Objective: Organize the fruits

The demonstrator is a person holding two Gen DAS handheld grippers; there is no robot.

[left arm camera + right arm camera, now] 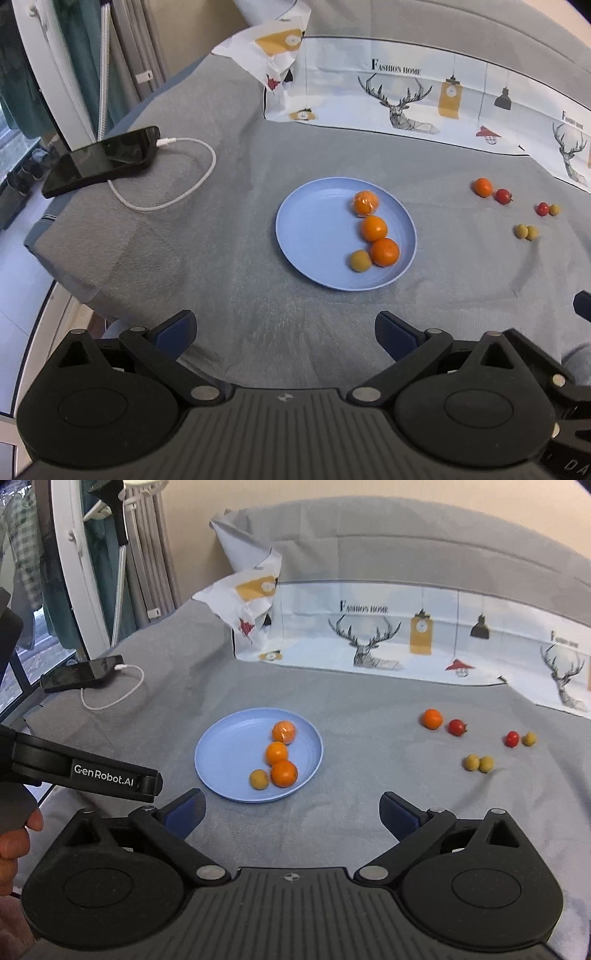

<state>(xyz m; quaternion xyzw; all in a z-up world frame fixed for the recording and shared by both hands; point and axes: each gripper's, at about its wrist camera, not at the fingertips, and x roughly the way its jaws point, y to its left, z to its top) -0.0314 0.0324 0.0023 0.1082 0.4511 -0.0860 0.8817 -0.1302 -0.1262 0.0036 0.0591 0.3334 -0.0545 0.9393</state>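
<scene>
A blue plate (314, 236) (229, 753) lies on the grey cloth. It holds three oranges (373, 228) (276, 753) and one small yellow fruit (360, 260) (259, 778). To its right on the cloth lie a loose orange (483, 187) (432, 718), two red cherry tomatoes (503, 196) (457, 727) and several small yellow fruits (527, 232) (478, 763). My left gripper (284, 332) is open and empty, hanging short of the plate. My right gripper (291, 812) is open and empty, just short of the plate's near rim.
A black phone (99, 162) (81, 674) with a white cable (177, 173) lies at the far left near the cloth's edge. A printed pillowcase with deer (406, 99) (376, 642) lies along the back. The left gripper's body (85, 770) shows at the left.
</scene>
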